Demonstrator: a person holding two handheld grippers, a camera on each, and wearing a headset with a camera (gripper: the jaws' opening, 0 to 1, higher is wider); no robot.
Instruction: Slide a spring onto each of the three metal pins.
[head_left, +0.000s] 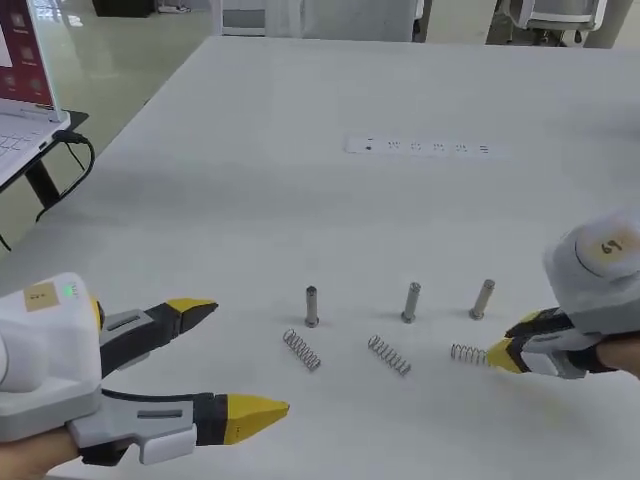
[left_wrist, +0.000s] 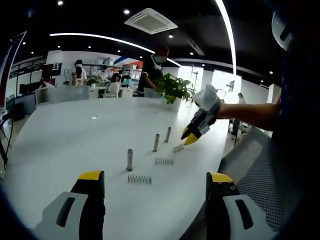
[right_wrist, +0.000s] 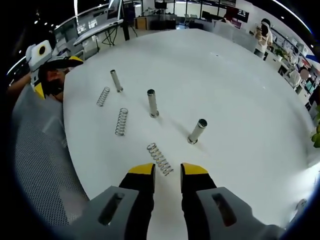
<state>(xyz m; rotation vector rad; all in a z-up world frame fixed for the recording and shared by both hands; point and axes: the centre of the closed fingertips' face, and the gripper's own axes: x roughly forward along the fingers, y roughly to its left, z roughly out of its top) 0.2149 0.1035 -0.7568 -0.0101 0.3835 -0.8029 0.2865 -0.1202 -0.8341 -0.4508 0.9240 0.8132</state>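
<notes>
Three short metal pins stand upright in a row on the white table: left pin (head_left: 312, 305), middle pin (head_left: 411, 301), right pin (head_left: 482, 298). A spring lies flat in front of each: left spring (head_left: 301, 349), middle spring (head_left: 389, 355), right spring (head_left: 466, 353). My right gripper (head_left: 508, 340) is low at the right spring's outer end. In the right gripper view its jaws (right_wrist: 168, 170) stand narrowly apart, with that spring (right_wrist: 159, 157) ending between the tips, not clamped. My left gripper (head_left: 225, 358) hovers wide open at the near left, left of the left spring (left_wrist: 139, 179), holding nothing.
A flush power strip (head_left: 418, 147) sits in the table farther back. A laptop (head_left: 20, 100) stands on a side stand beyond the table's left edge. Mesh chair backs lie close to the table's near edge (right_wrist: 45, 165). People and a plant (left_wrist: 172, 87) are far off.
</notes>
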